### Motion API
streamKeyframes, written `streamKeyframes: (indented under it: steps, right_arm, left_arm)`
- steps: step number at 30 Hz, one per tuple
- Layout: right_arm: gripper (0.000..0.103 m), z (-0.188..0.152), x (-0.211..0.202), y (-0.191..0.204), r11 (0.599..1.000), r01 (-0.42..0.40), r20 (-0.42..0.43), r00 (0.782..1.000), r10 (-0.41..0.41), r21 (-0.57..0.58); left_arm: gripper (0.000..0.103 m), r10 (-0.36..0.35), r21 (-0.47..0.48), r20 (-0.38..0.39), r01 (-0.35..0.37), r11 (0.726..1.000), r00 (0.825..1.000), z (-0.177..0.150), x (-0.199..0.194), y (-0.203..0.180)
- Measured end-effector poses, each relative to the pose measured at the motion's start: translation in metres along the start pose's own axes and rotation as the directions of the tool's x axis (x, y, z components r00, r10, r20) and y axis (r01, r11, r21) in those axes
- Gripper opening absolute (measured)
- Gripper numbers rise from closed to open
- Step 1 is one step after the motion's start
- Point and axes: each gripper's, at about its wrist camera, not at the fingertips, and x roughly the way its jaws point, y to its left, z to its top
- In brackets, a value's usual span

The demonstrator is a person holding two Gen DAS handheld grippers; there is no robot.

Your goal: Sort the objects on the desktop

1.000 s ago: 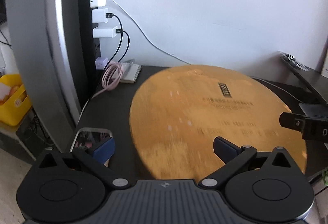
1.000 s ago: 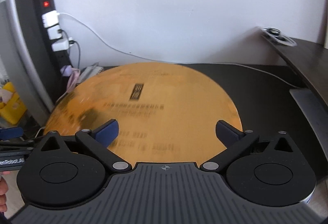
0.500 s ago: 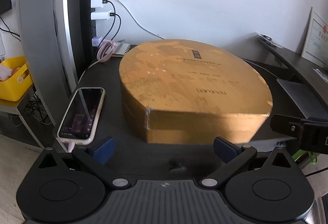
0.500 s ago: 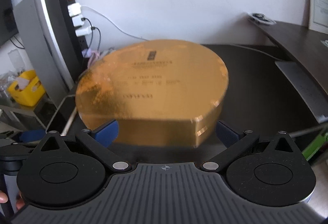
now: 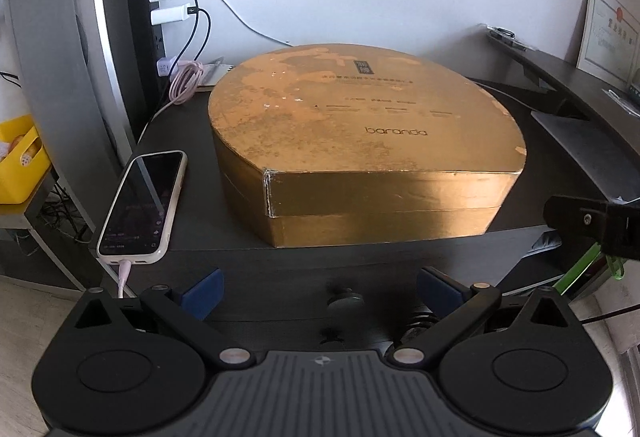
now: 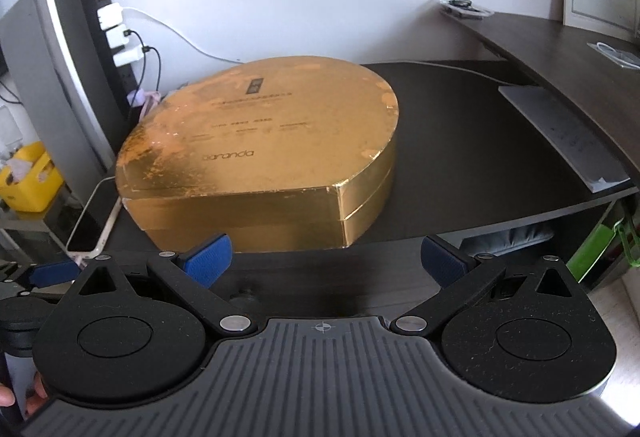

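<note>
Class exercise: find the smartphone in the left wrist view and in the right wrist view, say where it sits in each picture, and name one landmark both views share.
Left wrist view: the smartphone lies at lower left, whole and screen up, left of the gold box.
Right wrist view: the smartphone is at the left edge, only partly seen, partly hidden by the box's left corner.
Shared landmark: the gold box printed "baranda".

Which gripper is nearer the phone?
Left. The left gripper, open, sits just in front of the phone; the right gripper is across, before the gold box.
</note>
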Motion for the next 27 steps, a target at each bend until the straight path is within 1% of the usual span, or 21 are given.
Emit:
streamKeyframes:
  steps: [8,11,17,20,27]
  right_arm:
    - [0.103,0.011,0.026,0.003,1.0,0.005,-0.031,1.0,-0.004,0.014]
    - [0.103,0.014,0.033,0.006,1.0,0.004,-0.046,0.999,-0.003,0.001]
    - [0.103,0.015,0.044,0.007,1.0,0.021,-0.067,0.997,-0.022,-0.02]
    - [0.103,0.016,0.048,0.005,1.0,0.022,-0.076,0.997,-0.023,-0.015]
    - [0.103,0.016,0.053,0.007,1.0,0.01,-0.093,0.996,-0.012,-0.027]
  left_arm:
    - [0.102,0.018,-0.013,-0.031,-0.018,1.0,0.999,0.007,0.018,0.006]
    - [0.102,0.025,-0.016,-0.038,-0.025,1.0,0.999,0.009,0.024,0.007]
    - [0.102,0.025,-0.002,-0.052,-0.025,1.0,0.998,0.012,0.033,0.003]
    - [0.102,0.016,0.005,-0.047,-0.015,1.0,0.999,0.012,0.035,0.001]
    - [0.102,0.02,0.012,-0.056,-0.019,1.0,0.998,0.013,0.037,-0.001]
